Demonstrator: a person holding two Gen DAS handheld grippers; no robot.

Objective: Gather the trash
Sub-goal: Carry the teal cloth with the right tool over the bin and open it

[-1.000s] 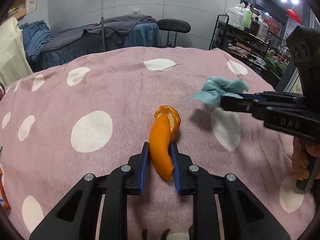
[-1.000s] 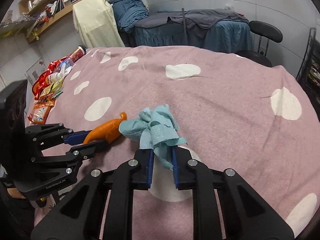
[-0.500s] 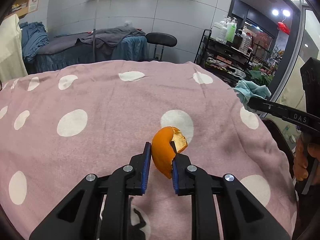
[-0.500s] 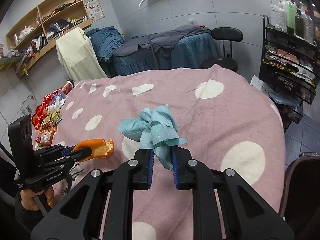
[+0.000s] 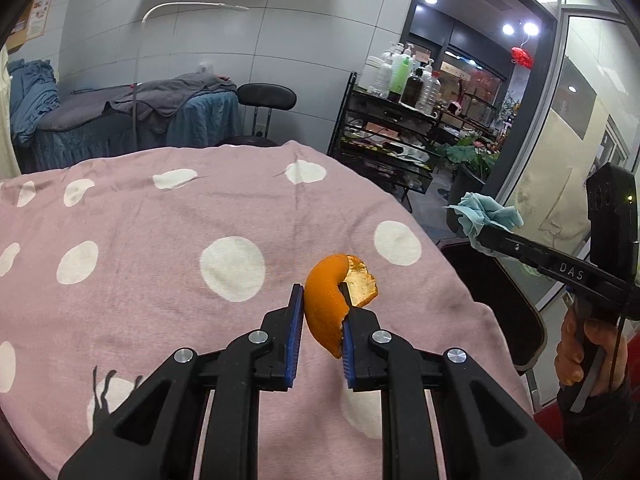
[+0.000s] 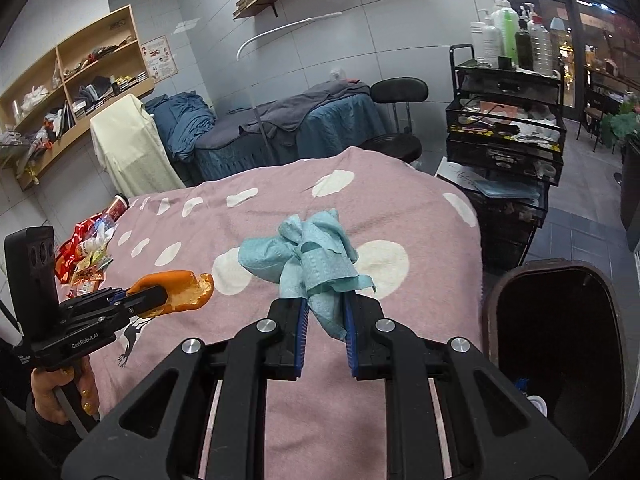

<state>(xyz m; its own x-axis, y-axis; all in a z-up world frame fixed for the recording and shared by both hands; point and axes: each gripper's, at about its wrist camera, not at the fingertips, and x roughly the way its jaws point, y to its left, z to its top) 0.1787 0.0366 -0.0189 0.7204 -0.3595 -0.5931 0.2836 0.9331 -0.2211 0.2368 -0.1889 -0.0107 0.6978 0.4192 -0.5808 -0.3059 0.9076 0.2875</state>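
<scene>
My left gripper (image 5: 320,320) is shut on a curved orange peel (image 5: 328,300) and holds it in the air above the pink dotted cloth (image 5: 160,240). It also shows in the right wrist view (image 6: 160,298) with the peel (image 6: 176,286). My right gripper (image 6: 325,316) is shut on a crumpled teal tissue (image 6: 304,258), held above the cloth's right side. In the left wrist view it (image 5: 476,236) holds the tissue (image 5: 486,216) over the dark bin (image 5: 504,300).
A dark brown bin (image 6: 560,344) stands open off the table's right edge. Snack wrappers and a can (image 6: 92,240) lie at the cloth's far left. A black trolley with bottles (image 6: 508,120) and a massage bed (image 6: 280,124) stand behind.
Both grippers have lifted their loads off the cloth and swung right toward the bin. The peel and the tissue stay clamped.
</scene>
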